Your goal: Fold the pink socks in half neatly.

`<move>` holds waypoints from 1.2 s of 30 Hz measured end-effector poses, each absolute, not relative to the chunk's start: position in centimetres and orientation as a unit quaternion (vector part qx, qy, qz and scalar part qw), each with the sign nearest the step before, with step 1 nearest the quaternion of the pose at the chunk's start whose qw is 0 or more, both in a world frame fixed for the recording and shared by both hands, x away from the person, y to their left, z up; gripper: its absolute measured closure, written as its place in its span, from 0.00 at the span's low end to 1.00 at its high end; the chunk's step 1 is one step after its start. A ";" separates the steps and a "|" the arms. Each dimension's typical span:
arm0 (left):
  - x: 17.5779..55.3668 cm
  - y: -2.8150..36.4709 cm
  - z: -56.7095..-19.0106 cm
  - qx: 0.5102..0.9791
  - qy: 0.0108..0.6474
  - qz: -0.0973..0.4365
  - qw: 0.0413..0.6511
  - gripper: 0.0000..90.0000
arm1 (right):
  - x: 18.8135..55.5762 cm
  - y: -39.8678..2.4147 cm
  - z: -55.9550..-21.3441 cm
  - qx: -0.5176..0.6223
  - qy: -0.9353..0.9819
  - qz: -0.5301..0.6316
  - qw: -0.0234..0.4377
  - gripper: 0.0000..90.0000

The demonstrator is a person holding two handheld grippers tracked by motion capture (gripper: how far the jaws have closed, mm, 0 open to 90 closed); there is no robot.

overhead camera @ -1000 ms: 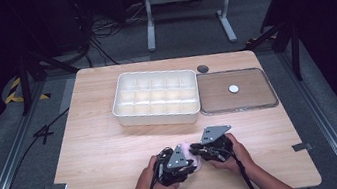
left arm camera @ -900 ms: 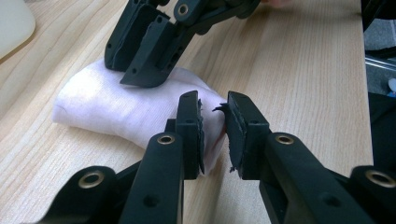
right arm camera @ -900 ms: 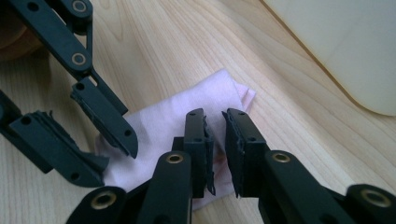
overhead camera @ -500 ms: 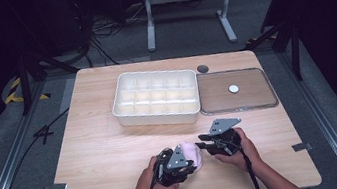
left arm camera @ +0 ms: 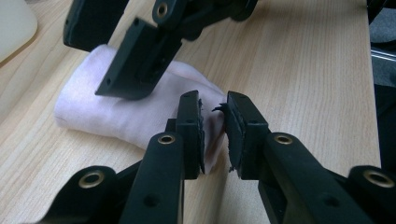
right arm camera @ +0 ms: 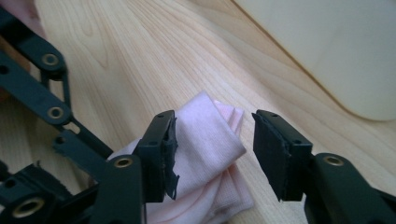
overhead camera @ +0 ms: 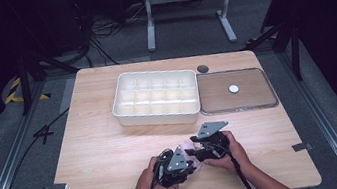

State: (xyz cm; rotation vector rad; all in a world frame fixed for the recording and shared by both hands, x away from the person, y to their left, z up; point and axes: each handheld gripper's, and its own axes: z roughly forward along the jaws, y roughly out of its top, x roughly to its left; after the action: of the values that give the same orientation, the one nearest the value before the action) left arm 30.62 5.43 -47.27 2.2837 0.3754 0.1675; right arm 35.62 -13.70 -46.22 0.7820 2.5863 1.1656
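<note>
A pale pink folded cloth (overhead camera: pixel 187 146) (left arm camera: pixel 107 112) (right arm camera: pixel 205 140) lies on the wooden table (overhead camera: pixel 104 154) near its front edge, between both hands. My left gripper (overhead camera: pixel 189 158) (left arm camera: pixel 214 126) is shut on one end of the cloth, a fold pinched between its pads. My right gripper (overhead camera: pixel 195 144) (right arm camera: pixel 212 149) reaches in from the right and hangs over the other end. Its jaws have just been opening. They now stand open, with the rolled cloth between them and a gap beside the right pad. In the left gripper view the right gripper (left arm camera: pixel 140 60) hovers over the cloth.
A white compartment box (overhead camera: pixel 155 118) stands at mid table. To its right lies a flat brown tray (overhead camera: pixel 258 96) with a small white disc (overhead camera: pixel 233 88). A dark round cap (overhead camera: pixel 202 68) sits behind them. Bare wood stretches left of the hands.
The right gripper's jaws have opened off the cloth and that hand has drawn slightly right. The pink cloth now shows between the grippers. The left gripper has kept still.
</note>
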 end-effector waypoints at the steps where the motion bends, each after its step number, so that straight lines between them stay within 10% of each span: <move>1: 30.6 5.4 -47.3 0.903 0.149 0.065 0.398 0.84 | 35.7 -13.7 -46.5 0.272 0.873 0.395 0.094 0.51; 14: 30.0 5.4 -47.1 0.909 0.138 0.085 0.385 0.83 | 36.4 -13.8 -47.4 0.277 0.871 0.405 0.025 0.72; 20: 30.1 5.5 -47.2 0.907 0.141 0.076 0.388 0.84 | 36.2 -13.9 -46.9 0.286 0.877 0.379 0.076 0.40; 36: 30.2 5.8 -46.9 0.907 0.146 0.064 0.390 0.83 | 36.3 -14.3 -47.4 0.316 0.863 0.393 0.027 0.41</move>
State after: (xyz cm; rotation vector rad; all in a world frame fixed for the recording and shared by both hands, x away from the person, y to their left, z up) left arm 30.21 5.84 -46.93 2.3062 0.3706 0.1627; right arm 36.30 -14.35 -47.42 0.9761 2.6654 1.2155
